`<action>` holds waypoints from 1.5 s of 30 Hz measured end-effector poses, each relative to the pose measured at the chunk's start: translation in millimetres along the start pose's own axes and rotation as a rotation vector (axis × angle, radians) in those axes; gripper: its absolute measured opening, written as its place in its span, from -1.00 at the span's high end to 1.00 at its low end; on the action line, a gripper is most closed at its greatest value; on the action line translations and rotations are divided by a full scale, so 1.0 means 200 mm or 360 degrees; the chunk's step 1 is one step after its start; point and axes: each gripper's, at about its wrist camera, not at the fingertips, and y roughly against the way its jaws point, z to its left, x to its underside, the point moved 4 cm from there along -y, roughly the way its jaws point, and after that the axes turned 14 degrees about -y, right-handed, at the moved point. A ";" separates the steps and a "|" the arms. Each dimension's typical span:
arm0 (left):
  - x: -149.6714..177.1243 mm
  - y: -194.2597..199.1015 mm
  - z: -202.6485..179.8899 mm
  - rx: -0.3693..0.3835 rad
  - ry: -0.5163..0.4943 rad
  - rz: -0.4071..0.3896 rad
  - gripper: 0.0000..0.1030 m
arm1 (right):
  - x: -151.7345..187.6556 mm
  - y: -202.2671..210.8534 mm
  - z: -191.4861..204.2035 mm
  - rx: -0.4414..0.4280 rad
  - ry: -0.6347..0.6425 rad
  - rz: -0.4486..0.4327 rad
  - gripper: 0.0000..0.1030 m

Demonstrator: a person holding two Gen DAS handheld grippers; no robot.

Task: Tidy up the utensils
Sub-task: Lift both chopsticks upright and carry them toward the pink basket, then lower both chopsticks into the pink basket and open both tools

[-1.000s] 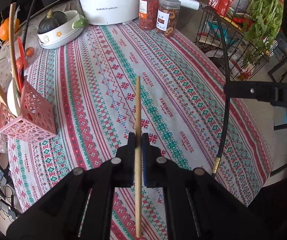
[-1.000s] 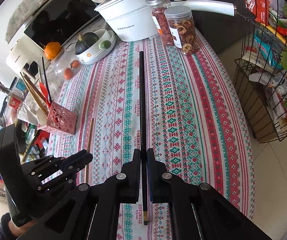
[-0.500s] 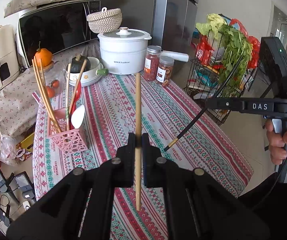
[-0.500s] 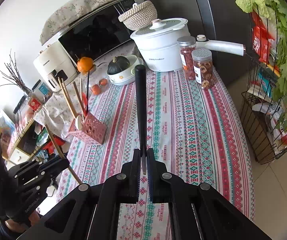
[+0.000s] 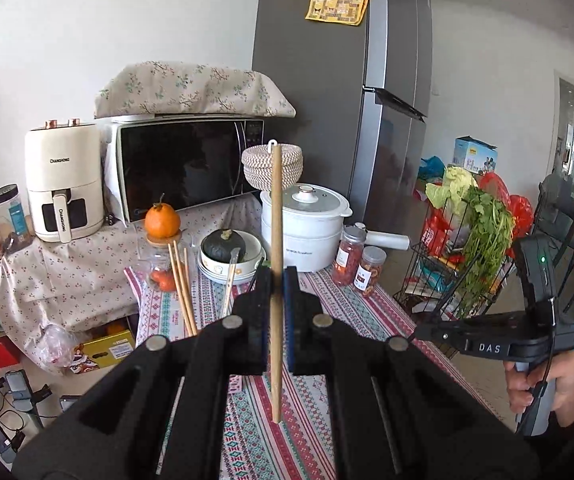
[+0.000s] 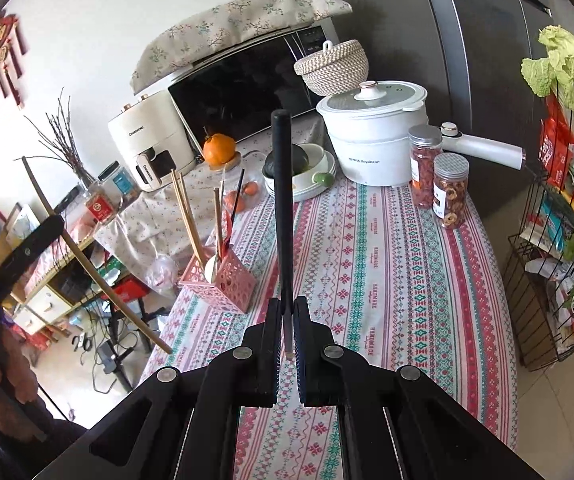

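My left gripper (image 5: 276,280) is shut on a light wooden chopstick (image 5: 276,216), held upright above the table. My right gripper (image 6: 286,312) is shut on a black chopstick (image 6: 283,200), also upright. The pink perforated utensil holder (image 6: 227,284) stands on the table's left side with several wooden chopsticks (image 6: 187,212) and a white spoon in it. In the left wrist view the holder is hidden behind my gripper; only its chopstick tops (image 5: 181,280) show. The left gripper with its wooden chopstick (image 6: 99,276) shows at the left in the right wrist view. The right gripper (image 5: 487,340) shows at the right in the left wrist view.
A patterned tablecloth (image 6: 387,264) covers the table. At its far end stand a white pot (image 6: 371,136), two jars (image 6: 451,188) and a bowl with a squash (image 5: 227,252). A wire rack of vegetables (image 6: 559,240) stands to the right. A microwave (image 5: 187,168) is behind.
Both grippers have risen and tilted up from looking down at the tablecloth, lifting their chopsticks off the table to upright. Both stay shut.
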 end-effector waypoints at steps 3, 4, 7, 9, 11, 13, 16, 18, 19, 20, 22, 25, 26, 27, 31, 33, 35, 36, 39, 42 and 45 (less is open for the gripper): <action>-0.05 -0.02 0.06 -0.0084 0.0016 -0.0075 0.87 | -0.01 -0.03 0.04 -0.0014 0.0006 0.0009 0.89; -0.05 -0.03 0.08 -0.0113 0.0026 -0.0109 0.87 | -0.02 -0.04 0.05 -0.0020 0.0004 0.0010 0.89; -0.04 -0.07 0.12 -0.0230 0.0045 -0.0208 0.87 | -0.03 -0.08 0.08 -0.0036 0.0004 0.0015 0.89; -0.01 -0.14 0.13 -0.0292 0.0017 -0.0234 0.87 | -0.03 -0.10 0.09 -0.0030 0.0004 0.0016 0.89; 0.03 -0.21 0.14 -0.0322 -0.0009 -0.0231 0.87 | -0.03 -0.13 0.09 -0.0020 0.0005 0.0020 0.89; 0.07 -0.29 0.14 -0.0334 -0.0037 -0.0195 0.87 | -0.04 -0.15 0.09 -0.0014 0.0004 0.0030 0.89; 0.12 -0.39 0.16 -0.0379 -0.0063 -0.0149 0.87 | -0.05 -0.15 0.08 -0.0006 0.0013 0.0018 0.89; 0.15 -0.44 0.19 -0.0409 -0.0050 -0.0127 0.87 | -0.05 -0.15 0.08 -0.0010 0.0005 0.0011 0.89; 0.16 -0.46 0.20 -0.0420 -0.0036 -0.0118 0.87 | -0.06 -0.15 0.07 -0.0013 0.0001 0.0008 0.89; 0.17 -0.48 0.21 -0.0429 -0.0027 -0.0107 0.87 | -0.06 -0.15 0.07 -0.0014 -0.0002 0.0005 0.89; 0.19 -0.52 0.21 -0.0443 -0.0034 -0.0082 0.87 | -0.07 -0.15 0.07 -0.0017 0.0003 -0.0003 0.89; 0.21 -0.57 0.21 -0.0452 -0.0061 -0.0060 0.87 | -0.07 -0.16 0.08 -0.0043 0.0017 -0.0015 0.89; 0.22 -0.59 0.21 -0.0449 -0.0062 -0.0052 0.87 | -0.07 -0.16 0.09 -0.0051 0.0027 -0.0022 0.89; 0.22 -0.60 0.21 -0.0447 -0.0062 -0.0047 0.87 | -0.08 -0.16 0.10 -0.0058 0.0039 -0.0032 0.89; 0.25 -0.67 0.23 -0.0427 -0.0058 0.0000 0.86 | -0.09 -0.15 0.13 -0.0088 0.0069 -0.0071 0.89; 0.27 -0.70 0.24 -0.0408 -0.0051 0.0041 0.86 | -0.09 -0.15 0.14 -0.0100 0.0082 -0.0086 0.89; 0.28 -0.72 0.25 -0.0368 -0.0026 0.0092 0.86 | -0.10 -0.14 0.16 -0.0110 0.0089 -0.0099 0.88; 0.29 -0.72 0.26 -0.0346 0.0006 0.0112 0.84 | -0.10 -0.14 0.17 -0.0117 0.0091 -0.0103 0.89; 0.29 -0.67 0.29 -0.0288 0.0116 0.0152 0.49 | -0.11 -0.12 0.20 -0.0142 0.0089 -0.0120 0.89; 0.29 -0.60 0.29 -0.0238 0.0167 0.0227 0.25 | -0.12 -0.10 0.24 -0.0169 0.0096 -0.0144 0.89; 0.32 -0.52 0.29 -0.0191 0.0206 0.0373 -0.01 | -0.14 -0.08 0.32 -0.0195 0.0108 -0.0150 0.89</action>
